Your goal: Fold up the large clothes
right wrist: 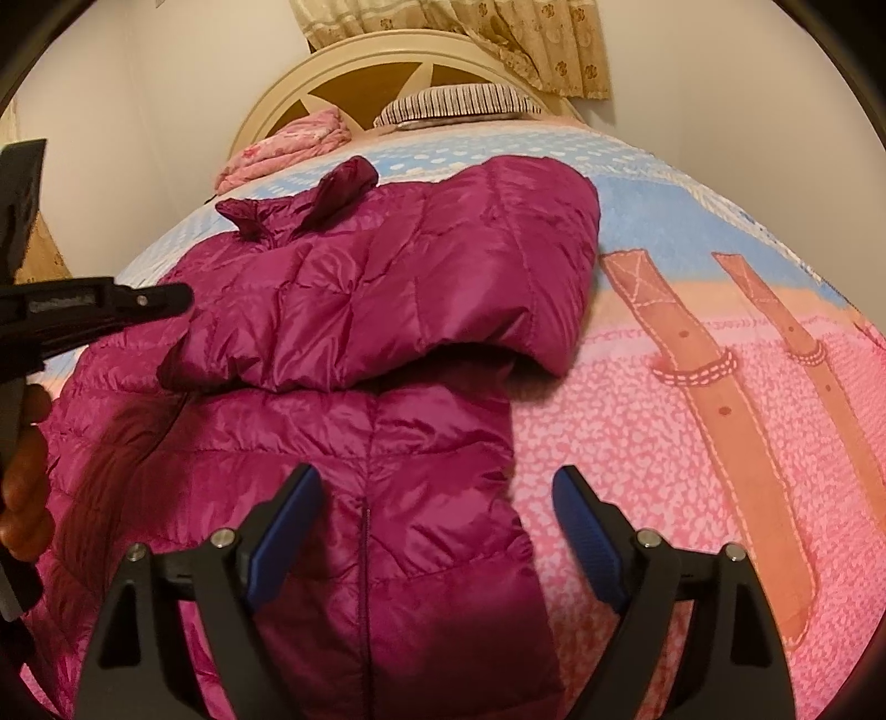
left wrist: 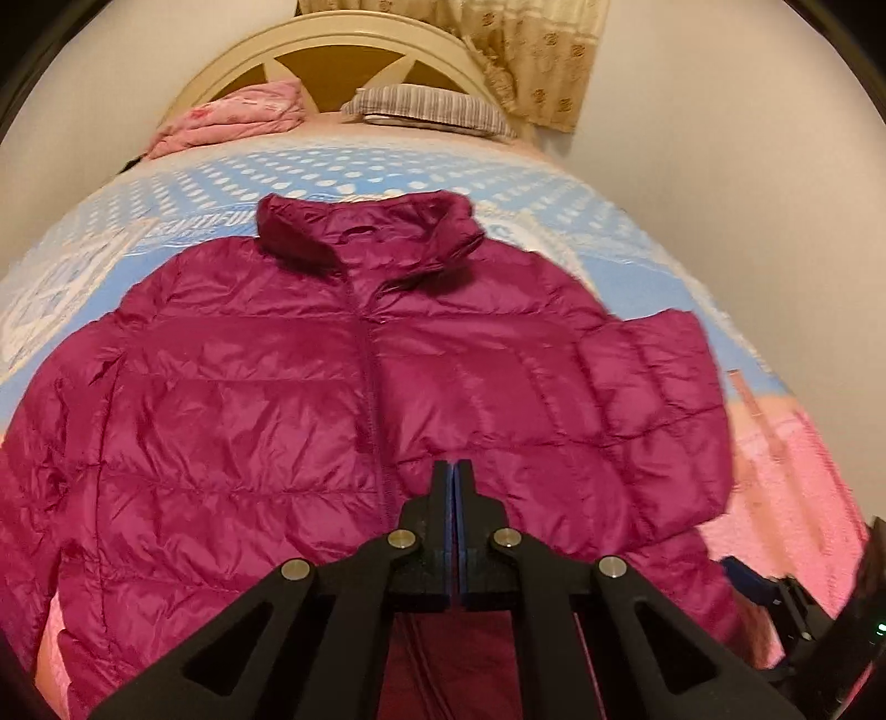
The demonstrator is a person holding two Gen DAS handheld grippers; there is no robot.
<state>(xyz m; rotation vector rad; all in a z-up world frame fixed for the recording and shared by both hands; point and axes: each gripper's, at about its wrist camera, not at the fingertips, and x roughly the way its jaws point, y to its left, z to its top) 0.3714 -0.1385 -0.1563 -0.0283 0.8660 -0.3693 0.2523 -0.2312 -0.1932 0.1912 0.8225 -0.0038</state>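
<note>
On the bed (left wrist: 183, 177), spread with a blue and pink patterned cover, a magenta puffer jacket (left wrist: 266, 387) lies front up, its right-hand sleeve (right wrist: 421, 277) folded across the chest. Beyond it are a striped pillow (left wrist: 426, 105) and a cream headboard (left wrist: 332, 33). Above the hem, the left hand-held gripper (left wrist: 455, 471) is pressed together, empty; the right hand-held gripper (right wrist: 437, 498) hangs spread over the jacket's edge
</note>
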